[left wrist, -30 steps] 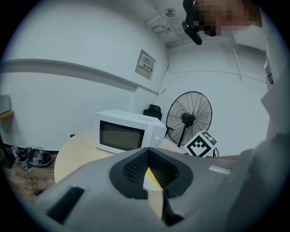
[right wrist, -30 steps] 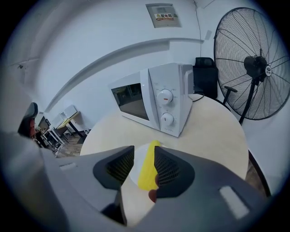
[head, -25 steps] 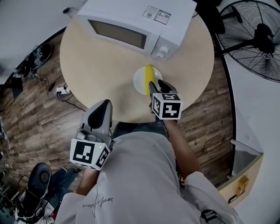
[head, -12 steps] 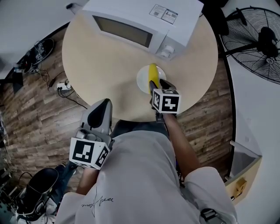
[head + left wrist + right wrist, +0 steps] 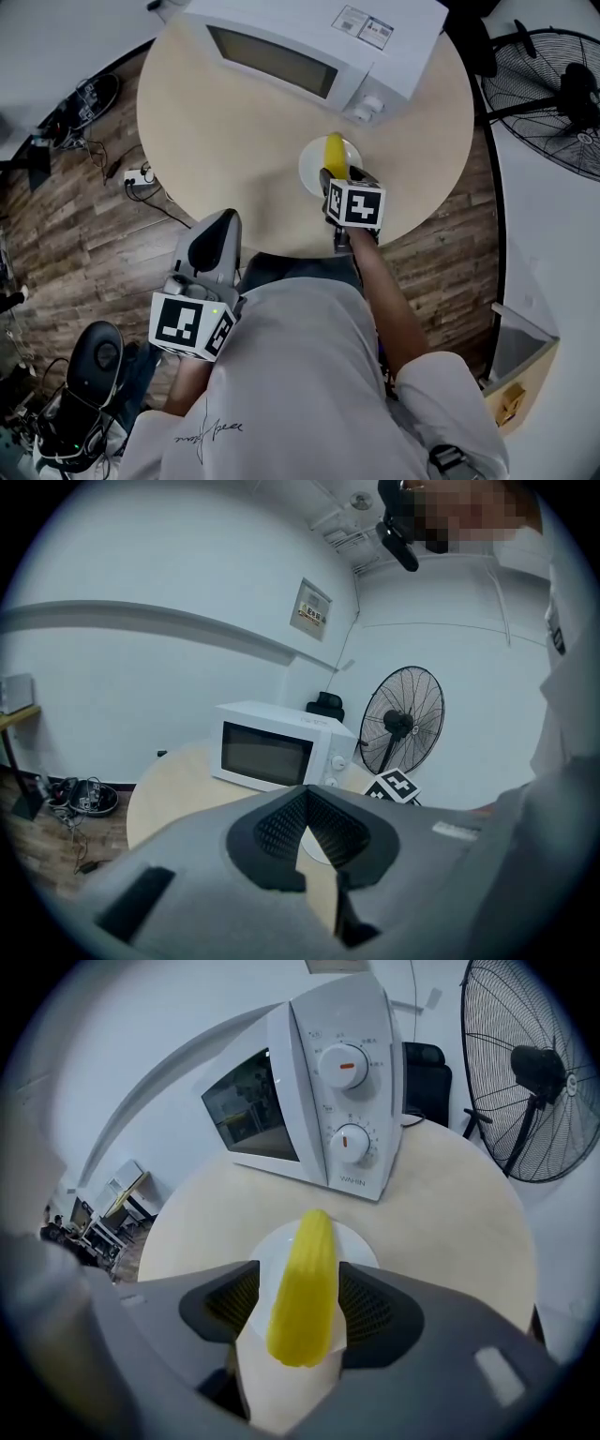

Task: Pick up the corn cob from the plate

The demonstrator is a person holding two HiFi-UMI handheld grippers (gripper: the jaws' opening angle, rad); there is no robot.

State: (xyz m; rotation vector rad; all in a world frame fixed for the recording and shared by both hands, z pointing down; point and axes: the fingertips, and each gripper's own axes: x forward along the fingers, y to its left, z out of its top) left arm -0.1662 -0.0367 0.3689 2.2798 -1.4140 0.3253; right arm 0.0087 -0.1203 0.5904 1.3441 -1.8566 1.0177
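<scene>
Yellow corn cob (image 5: 302,1288) on white plate (image 5: 360,1242), between right gripper (image 5: 300,1281) fingers just opening wide; left gripper (image 5: 306,806) fingers together, empty.

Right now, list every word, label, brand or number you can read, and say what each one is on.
"WAHIN": brand at the foot of the microwave control panel, in the right gripper view.
Print around its dials: too small to read.
Stickers on the microwave's top: too small to read.
Wall sign: blurred.
Script on the shirt: illegible.

A round table (image 5: 216,141) bears a microwave (image 5: 309,47) and a plate (image 5: 312,170).
</scene>
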